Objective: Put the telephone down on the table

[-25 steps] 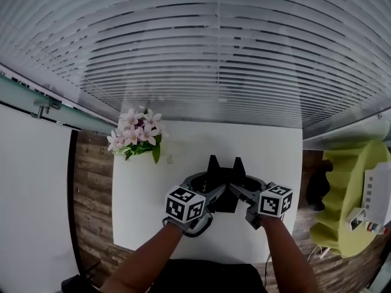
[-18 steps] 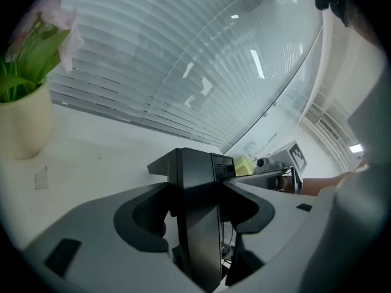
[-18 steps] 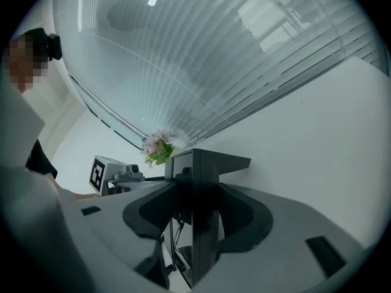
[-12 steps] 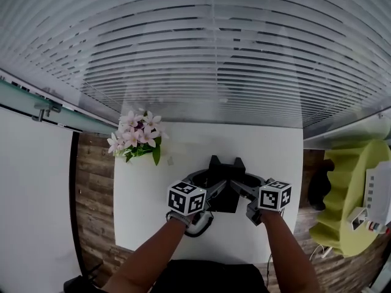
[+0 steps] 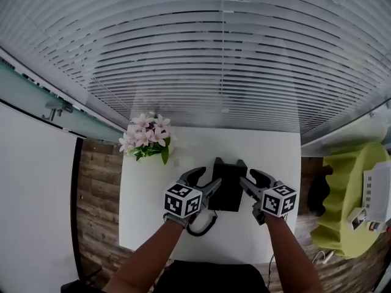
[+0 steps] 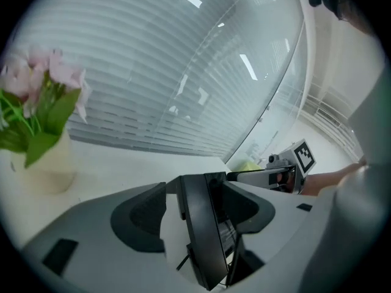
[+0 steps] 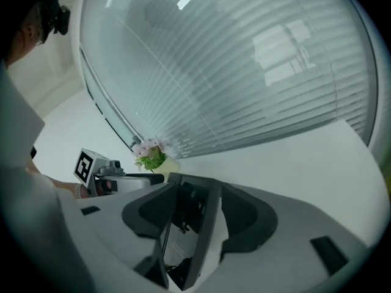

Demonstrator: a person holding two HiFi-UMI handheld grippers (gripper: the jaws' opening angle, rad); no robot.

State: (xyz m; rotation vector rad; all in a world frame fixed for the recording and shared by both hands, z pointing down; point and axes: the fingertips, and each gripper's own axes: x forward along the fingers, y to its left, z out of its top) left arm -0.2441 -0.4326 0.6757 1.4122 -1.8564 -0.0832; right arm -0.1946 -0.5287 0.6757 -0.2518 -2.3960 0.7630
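The telephone [image 5: 227, 187] is black, the bench [image 5: 146, 218] plain white, the left hand-held gripper [image 5: 206, 180] and right hand-held gripper [image 5: 251, 182] grey with cubes of black-and-white square markers, the far-left flowers [image 5: 145, 139] pink with green leaves, and the floor [image 5: 98, 188] brown wood-grain.

Two bare forearms reach forward side by side from the bottom of the head view, the left forearm [image 5: 146, 258] angling in toward the middle and the right forearm [image 5: 287, 255] running nearly straight up. Each hand carries a two-jaw tool with a marker cube riding just ahead of the wrist. The left gripper [image 5: 208, 177] and the right gripper [image 5: 250, 177] are held level and near each other, tips turned slightly inward toward one another. Both grippers' own views show their grey jaws spread wide apart rather than pressed together.
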